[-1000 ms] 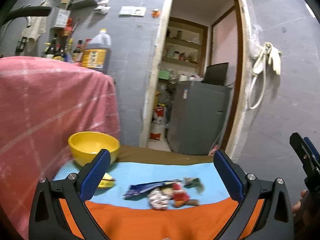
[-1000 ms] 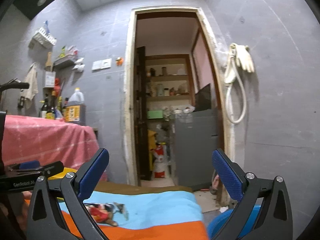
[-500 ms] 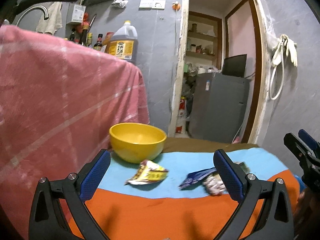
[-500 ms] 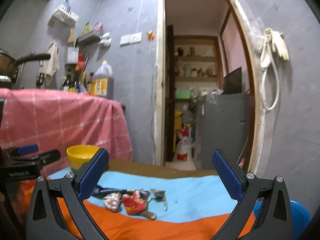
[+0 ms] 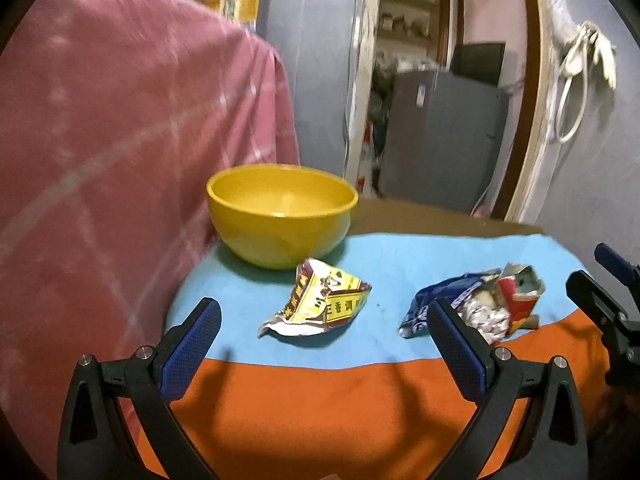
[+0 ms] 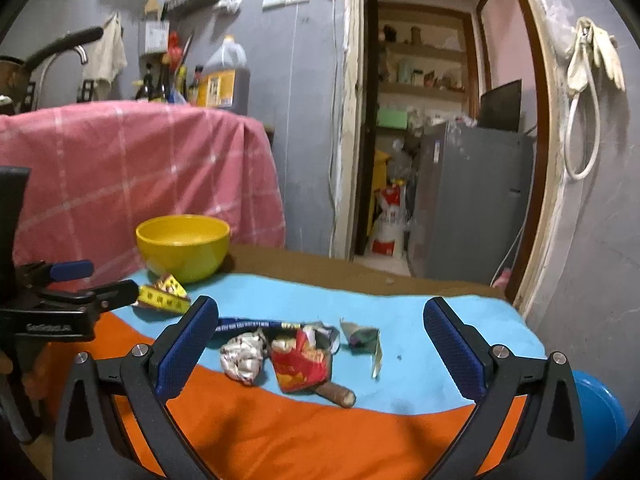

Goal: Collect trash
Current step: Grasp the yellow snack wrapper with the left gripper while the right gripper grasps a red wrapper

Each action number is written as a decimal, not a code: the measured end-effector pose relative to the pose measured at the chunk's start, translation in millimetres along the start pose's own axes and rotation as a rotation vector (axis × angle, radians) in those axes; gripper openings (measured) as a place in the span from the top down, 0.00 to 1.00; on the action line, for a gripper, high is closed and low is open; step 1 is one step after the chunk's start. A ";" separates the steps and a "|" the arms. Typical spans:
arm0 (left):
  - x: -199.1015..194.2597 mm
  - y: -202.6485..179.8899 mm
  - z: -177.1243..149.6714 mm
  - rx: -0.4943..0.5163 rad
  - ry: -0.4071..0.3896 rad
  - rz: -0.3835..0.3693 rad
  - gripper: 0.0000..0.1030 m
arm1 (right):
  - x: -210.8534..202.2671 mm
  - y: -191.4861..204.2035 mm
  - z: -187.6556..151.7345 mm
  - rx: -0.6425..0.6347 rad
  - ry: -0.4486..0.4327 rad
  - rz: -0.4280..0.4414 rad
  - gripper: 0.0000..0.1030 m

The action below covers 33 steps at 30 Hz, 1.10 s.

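A crumpled yellow snack wrapper (image 5: 320, 300) lies on the blue-and-orange cloth in front of a yellow bowl (image 5: 280, 212). My left gripper (image 5: 324, 328) is open and empty, just short of the wrapper. To the right lies a pile of crumpled wrappers (image 5: 492, 300), blue, silver and red. In the right wrist view the pile (image 6: 288, 352) lies ahead of my right gripper (image 6: 320, 344), which is open and empty. The yellow wrapper (image 6: 164, 294) and the bowl (image 6: 182, 246) show at the left there.
A pink checked cloth (image 5: 120, 140) covers a raised counter at the left. A blue bin (image 6: 600, 408) shows at the lower right, beside the table. An open doorway with a grey fridge (image 6: 468, 200) lies behind. Bottles (image 6: 220, 76) stand on the counter.
Both grippers have moved lower and closer to the table. The left view has swung left, bringing the yellow wrapper and bowl to the centre. Both grippers stay open.
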<state>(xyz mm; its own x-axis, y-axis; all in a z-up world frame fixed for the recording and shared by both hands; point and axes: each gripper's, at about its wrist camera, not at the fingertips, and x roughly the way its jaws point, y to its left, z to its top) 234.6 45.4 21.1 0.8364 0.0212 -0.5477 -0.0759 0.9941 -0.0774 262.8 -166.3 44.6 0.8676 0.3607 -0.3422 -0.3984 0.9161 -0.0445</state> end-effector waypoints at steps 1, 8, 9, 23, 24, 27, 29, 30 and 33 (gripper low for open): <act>5.6 -0.4 1.3 -0.001 0.020 0.000 0.02 | 4.1 -1.1 -0.8 0.005 0.022 0.001 0.00; 28.2 0.3 6.6 -0.006 0.089 0.000 0.02 | 38.0 -17.5 -8.2 0.091 0.196 0.030 0.00; 31.3 1.7 7.4 -0.006 0.096 -0.001 0.02 | 42.5 -18.3 -10.0 0.096 0.218 0.040 0.04; 59.6 13.8 11.0 -0.028 0.207 -0.085 0.20 | 67.6 -21.6 -19.7 0.134 0.352 0.149 0.44; 59.9 12.8 11.3 -0.023 0.209 -0.089 0.24 | 67.4 -20.9 -20.3 0.132 0.356 0.159 0.48; 59.6 11.5 10.9 -0.010 0.213 -0.098 0.40 | 67.5 -17.3 -20.5 0.125 0.362 0.176 0.59; 59.5 9.2 10.4 -0.002 0.213 -0.102 0.43 | 66.6 -16.2 -21.2 0.127 0.365 0.183 0.65; 58.3 7.7 9.7 0.002 0.210 -0.103 0.44 | 66.5 -16.8 -21.9 0.131 0.368 0.186 0.66; 55.6 4.4 9.3 0.017 0.200 -0.108 0.52 | 65.8 -18.7 -22.4 0.144 0.370 0.195 0.69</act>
<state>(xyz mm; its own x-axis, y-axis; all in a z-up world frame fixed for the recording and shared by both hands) 285.8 52.0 -1.9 0.7146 -0.1051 -0.6916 0.0184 0.9911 -0.1316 320.7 -163.6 1.9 0.6053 0.4661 -0.6452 -0.4758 0.8617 0.1762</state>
